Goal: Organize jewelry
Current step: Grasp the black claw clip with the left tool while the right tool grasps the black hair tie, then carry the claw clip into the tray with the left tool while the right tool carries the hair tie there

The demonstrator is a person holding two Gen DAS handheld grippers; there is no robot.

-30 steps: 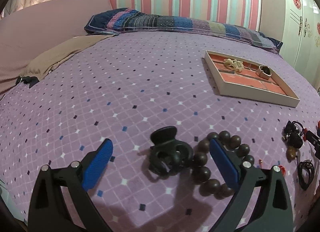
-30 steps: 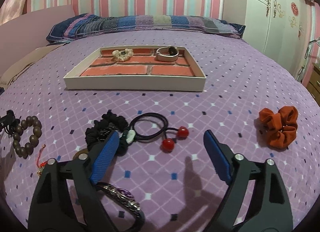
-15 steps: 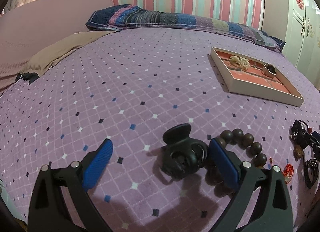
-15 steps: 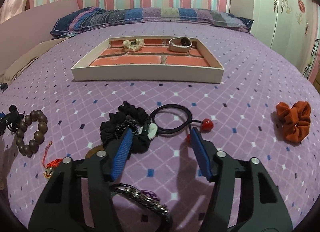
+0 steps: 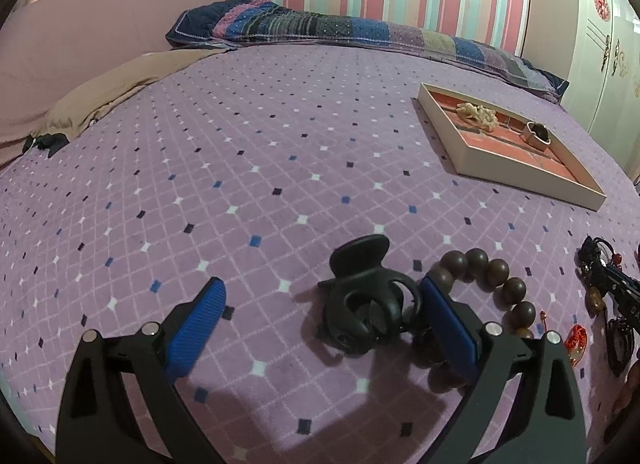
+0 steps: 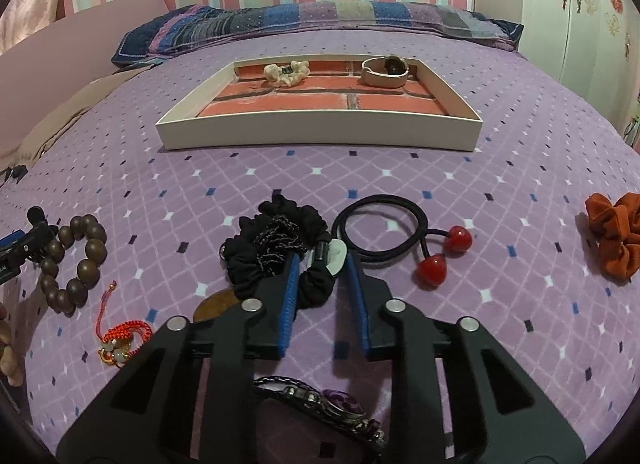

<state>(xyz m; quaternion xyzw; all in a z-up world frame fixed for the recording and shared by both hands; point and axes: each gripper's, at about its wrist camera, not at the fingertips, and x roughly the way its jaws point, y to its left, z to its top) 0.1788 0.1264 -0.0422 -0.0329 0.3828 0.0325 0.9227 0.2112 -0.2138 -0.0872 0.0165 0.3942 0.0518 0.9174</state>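
My left gripper point(image 5: 320, 306) is open over the purple bed, with a black claw hair clip point(image 5: 366, 304) between its fingers, close to the right pad. A brown bead bracelet point(image 5: 494, 278) lies just right of it. My right gripper point(image 6: 321, 264) has narrowed around a black scrunchie point(image 6: 276, 252) with a white charm point(image 6: 335, 258); its pads sit at the charm's sides, contact unclear. The white tray point(image 6: 320, 130) with a brick-pattern floor holds a cream scrunchie point(image 6: 286, 72) and a beige watch point(image 6: 384, 70).
A black hair tie with two red balls point(image 6: 404, 236) lies right of my right gripper. An orange scrunchie point(image 6: 616, 234) is far right. A red cord charm point(image 6: 120, 338) and a dark metal bracelet point(image 6: 320, 400) lie near. Pillows line the headboard.
My right gripper has moved forward to the black scrunchie and its jaws have closed in from wide open. My left gripper has shifted so the claw clip sits between its fingers.
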